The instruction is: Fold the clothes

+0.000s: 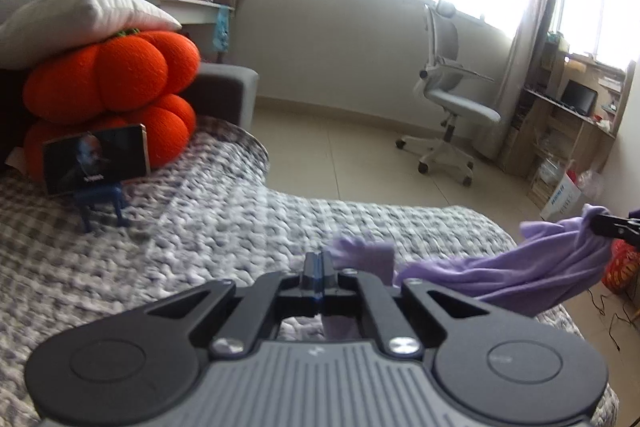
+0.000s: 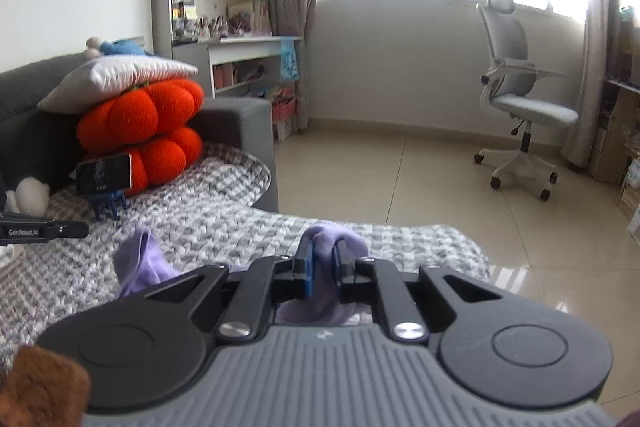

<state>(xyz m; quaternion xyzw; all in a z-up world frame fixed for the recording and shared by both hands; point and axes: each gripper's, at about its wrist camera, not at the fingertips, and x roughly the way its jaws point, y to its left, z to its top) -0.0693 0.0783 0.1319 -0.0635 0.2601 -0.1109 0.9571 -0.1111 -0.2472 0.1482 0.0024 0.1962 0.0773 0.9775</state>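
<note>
A lilac garment (image 1: 540, 267) hangs stretched between my two grippers above a grey checked bed cover (image 1: 200, 227). In the left wrist view my left gripper (image 1: 320, 259) has its jaws pressed together, with lilac fabric bunched out just past its fingertips and hanging beneath them. At the right edge of that view, my right gripper (image 1: 596, 223) pinches the other end, raised higher. In the right wrist view my right gripper (image 2: 325, 251) is shut on a thick fold of the garment (image 2: 140, 263). The left gripper (image 2: 86, 229) shows at the left edge.
Two orange cushions (image 1: 120, 67) under a white pillow sit at the bed's head. A phone (image 1: 96, 159) on a blue stand is in front of them. An office chair (image 1: 452, 87) stands on the tiled floor beyond the bed. Shelves and boxes line the right wall.
</note>
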